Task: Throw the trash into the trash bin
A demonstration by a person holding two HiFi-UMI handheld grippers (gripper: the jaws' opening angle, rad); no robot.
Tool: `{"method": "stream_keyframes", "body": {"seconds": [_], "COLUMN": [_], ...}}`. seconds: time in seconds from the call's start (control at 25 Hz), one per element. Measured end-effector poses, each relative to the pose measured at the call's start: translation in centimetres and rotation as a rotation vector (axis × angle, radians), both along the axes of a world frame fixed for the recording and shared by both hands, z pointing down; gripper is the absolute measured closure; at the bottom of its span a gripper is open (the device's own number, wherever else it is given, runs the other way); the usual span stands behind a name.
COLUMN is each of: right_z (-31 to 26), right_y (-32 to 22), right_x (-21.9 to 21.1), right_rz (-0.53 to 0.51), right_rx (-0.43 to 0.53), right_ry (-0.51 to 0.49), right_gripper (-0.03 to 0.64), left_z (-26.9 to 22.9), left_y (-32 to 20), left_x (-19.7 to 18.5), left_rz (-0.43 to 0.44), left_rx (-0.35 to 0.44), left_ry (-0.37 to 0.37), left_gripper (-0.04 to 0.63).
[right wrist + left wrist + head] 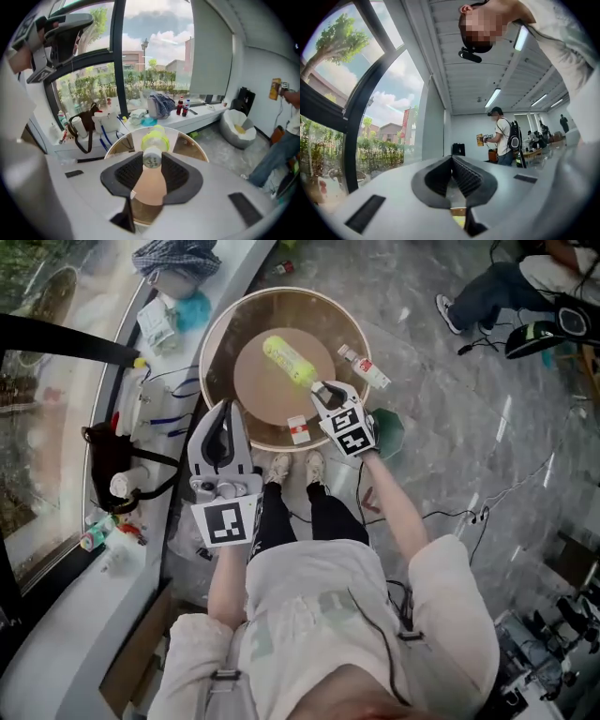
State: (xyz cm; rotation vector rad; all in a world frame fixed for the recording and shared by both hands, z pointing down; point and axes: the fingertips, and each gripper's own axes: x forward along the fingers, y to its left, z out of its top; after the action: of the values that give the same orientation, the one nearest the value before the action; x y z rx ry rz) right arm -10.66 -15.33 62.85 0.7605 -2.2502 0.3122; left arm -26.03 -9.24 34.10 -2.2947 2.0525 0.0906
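Your right gripper (152, 164) is squeezing the yellow-green bottle (154, 140) by just its cap, over the round table (216, 381). It could be slipping and falling if you swing. Your left gripper (452, 161) is sitting shut, empty.

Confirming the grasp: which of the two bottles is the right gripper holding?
The yellow-green bottle, clamped at its white cap by the right gripper; the clear, red-labelled bottle lies free near the table's rim.

The bottle (289, 360) is yellow-green with a white cap (152, 159). The table (246, 322) is brown with a pale rim. The floor (450, 409) is grey, veined.
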Motion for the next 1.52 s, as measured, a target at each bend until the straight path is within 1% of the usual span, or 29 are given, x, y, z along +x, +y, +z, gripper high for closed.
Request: {"method": "stream_keyframes", "body": {"seconds": [0.08, 0.2, 0.32, 0.44, 0.64, 0.88, 1.04, 1.16, 1.32, 1.4, 1.52], "right_z": [-4.4, -12.1, -18.7, -23.1, -26.9, -27.5, -26.8, -25.7, -23.4, -21.6, -17.7], "right_y": [0.6, 0.5, 1.0, 1.5, 2.4, 2.9, 4.1, 5.3, 6.0, 6.9, 9.0], "right_x": [0.2, 1.1, 3.0, 5.2, 7.9, 10.3, 12.9, 16.3, 22.1, 25.4, 29.8], "right_rz": [0.049, 0.143, 0.219, 0.267, 0.321, 0.368, 0.418, 0.495, 0.610, 0.671, 0.742], "right_rx": [0.048, 0.162, 0.268, 0.343, 0.422, 0.439, 0.435, 0.418, 0.374, 0.333, 0.242], "right_ry": [-0.052, -0.147, -0.245, -0.300, -0.314, -0.306, -0.282, -0.248, -0.215, -0.192, -0.154], "right_gripper": [0.486, 0.486, 0.486, 0.486, 0.488, 0.488, 0.487, 0.488, 0.488, 0.486, 0.488], "left_z": [-1.7, -3.8, -5.3, -7.2, -8.0, -8.2, -7.9, -6.7, -5.0, -4.3, -2.8], "left_y": [0.2, -0.3, -1.3, -2.1, -2.8, -2.9, -2.5, -2.0, -3.0, -3.1, -2.8], "left_x": [1.1, 2.4, 3.7, 5.1, 7.0, 9.3, 12.3, 15.0, 18.6, 21.0, 24.7], "left_rz": [0.029, 0.087, 0.126, 0.155, 0.207, 0.250, 0.314, 0.376, 0.435, 0.470, 0.524], "left_rx": [0.018, 0.060, 0.078, 0.142, 0.159, 0.167, 0.151, 0.120, 0.072, 0.054, 0.012], "left_ry": [0.007, -0.016, -0.039, -0.033, -0.023, -0.020, -0.022, -0.031, -0.007, -0.011, -0.019], "left_gripper": [0.583, 0.583, 0.583, 0.583, 0.582, 0.583, 0.583, 0.583, 0.583, 0.583, 0.583]}}
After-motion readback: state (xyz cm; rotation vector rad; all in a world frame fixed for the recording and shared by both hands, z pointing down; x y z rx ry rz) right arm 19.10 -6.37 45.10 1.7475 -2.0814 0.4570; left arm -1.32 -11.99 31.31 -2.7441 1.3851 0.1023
